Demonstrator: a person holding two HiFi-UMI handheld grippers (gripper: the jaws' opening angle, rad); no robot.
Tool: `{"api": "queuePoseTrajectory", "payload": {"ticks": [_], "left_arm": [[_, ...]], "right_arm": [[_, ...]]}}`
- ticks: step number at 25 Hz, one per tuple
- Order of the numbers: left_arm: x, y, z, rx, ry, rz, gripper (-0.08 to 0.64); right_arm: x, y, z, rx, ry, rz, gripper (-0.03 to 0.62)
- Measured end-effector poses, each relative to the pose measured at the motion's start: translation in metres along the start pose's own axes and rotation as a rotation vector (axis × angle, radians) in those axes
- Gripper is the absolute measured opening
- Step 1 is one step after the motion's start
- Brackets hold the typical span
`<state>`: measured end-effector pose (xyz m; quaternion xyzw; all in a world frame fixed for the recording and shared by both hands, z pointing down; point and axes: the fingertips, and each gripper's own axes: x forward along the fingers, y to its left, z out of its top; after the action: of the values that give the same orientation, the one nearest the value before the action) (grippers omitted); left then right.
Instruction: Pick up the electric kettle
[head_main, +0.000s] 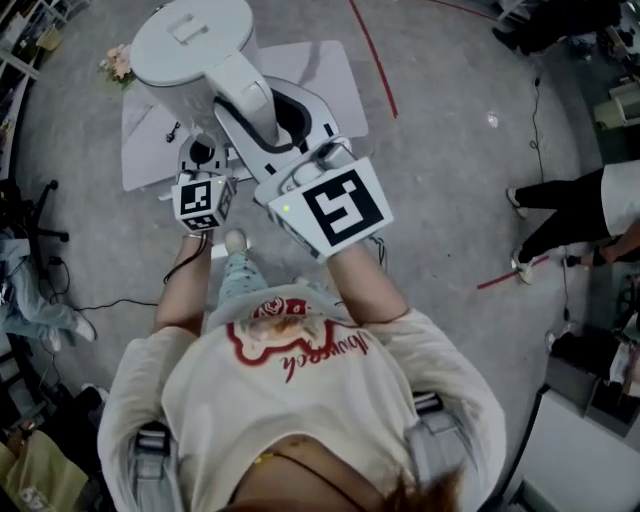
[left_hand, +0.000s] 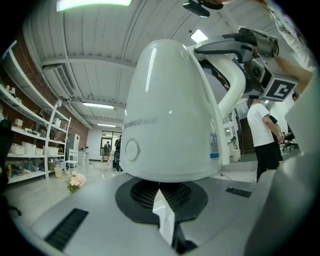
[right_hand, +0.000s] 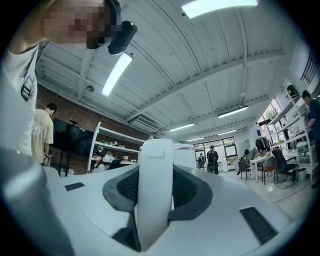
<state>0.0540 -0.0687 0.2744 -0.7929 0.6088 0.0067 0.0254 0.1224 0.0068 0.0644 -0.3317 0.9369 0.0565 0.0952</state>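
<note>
A white electric kettle (head_main: 190, 45) hangs above the floor in front of me. My right gripper (head_main: 285, 130) is shut on its curved handle (right_hand: 155, 190), with a black pad pressing on each side. In the left gripper view the kettle's body (left_hand: 170, 110) fills the middle, just above and beyond my left gripper (left_hand: 162, 210). The left jaws stand together with a thin white strip (left_hand: 164, 212) pinched in the seam, and the strip reaches up to the kettle's underside. In the head view the left gripper (head_main: 200, 150) sits left of the handle, below the kettle body.
A white mat (head_main: 320, 70) lies on the grey floor under the kettle, with a small bunch of flowers (head_main: 118, 62) at its left. A red line (head_main: 375, 60) crosses the floor. A person (head_main: 570, 210) stands at the right. Shelves (left_hand: 30, 150) line a wall.
</note>
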Motion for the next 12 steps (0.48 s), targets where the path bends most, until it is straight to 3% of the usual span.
{"api": "queuePoseTrajectory", "payload": {"ticks": [12], "left_arm": [[-0.052,-0.036,0.027,0.005,-0.025,0.063,-0.002]], "right_arm": [[-0.052,0.033,0.039,0.013,-0.026,0.066,0.132]]}}
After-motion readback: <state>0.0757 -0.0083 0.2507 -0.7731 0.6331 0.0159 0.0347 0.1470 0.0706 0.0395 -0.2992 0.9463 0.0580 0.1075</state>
